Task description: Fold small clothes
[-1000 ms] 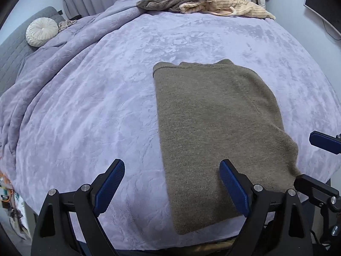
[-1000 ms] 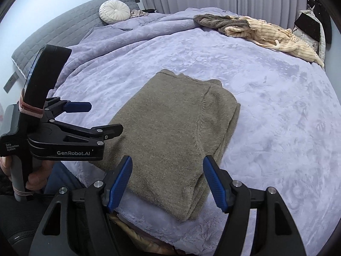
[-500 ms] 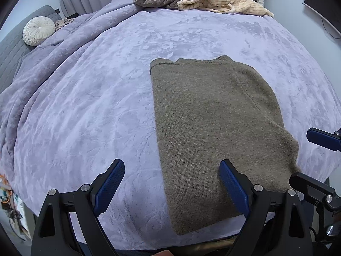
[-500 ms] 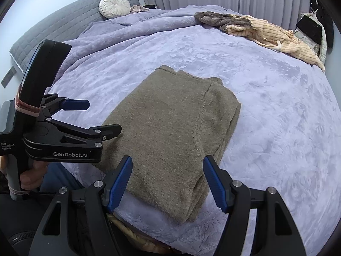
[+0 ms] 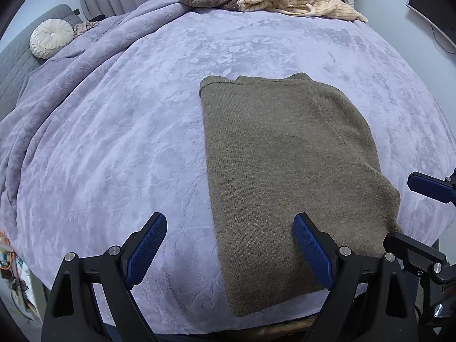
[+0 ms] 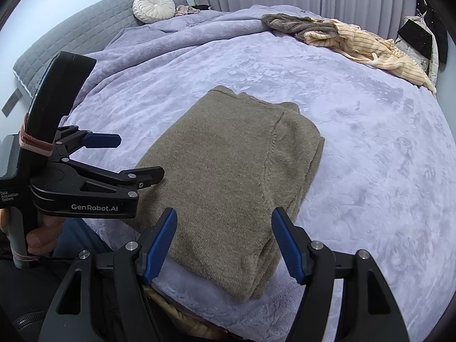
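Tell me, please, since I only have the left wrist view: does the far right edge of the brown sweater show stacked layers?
Observer: Yes, the right wrist view shows the brown sweater stacked in folded layers along that edge.
Operator: Is the right gripper holding it?
Observer: No, the right gripper is open above the near end, pads clear of the knit.
Operator: What carries the left gripper?
Observer: A hand grips the handle of the left gripper, whose jaws stand open and empty.
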Available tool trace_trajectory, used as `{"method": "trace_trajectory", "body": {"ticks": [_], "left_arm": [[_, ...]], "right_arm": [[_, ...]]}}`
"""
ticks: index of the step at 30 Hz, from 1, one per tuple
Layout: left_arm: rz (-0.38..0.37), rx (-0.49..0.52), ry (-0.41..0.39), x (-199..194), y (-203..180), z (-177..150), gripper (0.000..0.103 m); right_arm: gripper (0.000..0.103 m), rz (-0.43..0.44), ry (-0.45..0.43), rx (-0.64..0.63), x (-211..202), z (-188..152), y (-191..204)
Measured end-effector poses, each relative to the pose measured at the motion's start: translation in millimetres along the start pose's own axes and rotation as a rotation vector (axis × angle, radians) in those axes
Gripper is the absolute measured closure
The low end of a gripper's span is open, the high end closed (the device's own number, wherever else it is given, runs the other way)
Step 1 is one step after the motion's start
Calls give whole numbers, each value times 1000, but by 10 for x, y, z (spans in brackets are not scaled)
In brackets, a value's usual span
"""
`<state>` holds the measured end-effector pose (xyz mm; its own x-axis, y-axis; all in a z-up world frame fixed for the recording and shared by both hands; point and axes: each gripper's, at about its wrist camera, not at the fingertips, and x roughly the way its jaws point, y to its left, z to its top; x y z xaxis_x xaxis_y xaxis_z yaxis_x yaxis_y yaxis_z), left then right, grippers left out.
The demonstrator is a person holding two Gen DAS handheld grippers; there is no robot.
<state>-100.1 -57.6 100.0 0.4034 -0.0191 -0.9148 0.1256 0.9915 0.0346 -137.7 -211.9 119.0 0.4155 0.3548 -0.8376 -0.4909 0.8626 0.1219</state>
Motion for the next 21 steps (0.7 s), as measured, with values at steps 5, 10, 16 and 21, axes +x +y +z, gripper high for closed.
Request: {"method": "trace_trajectory", "body": {"ticks": [5,10,16,21], "left_arm": [[0,-4,5,16,-3,7,12],[-6,-11,14,41,16,6,12],[-4,-11,15,49,28,9,12],[3,-10,15,49,20,9,12]], "right_arm": [[31,4,1,-4,22,7,9],[31,6,5,-2,45,10,15],[31,12,5,-6,57,11,25],[31,17,4,-10,62,9,37]]}}
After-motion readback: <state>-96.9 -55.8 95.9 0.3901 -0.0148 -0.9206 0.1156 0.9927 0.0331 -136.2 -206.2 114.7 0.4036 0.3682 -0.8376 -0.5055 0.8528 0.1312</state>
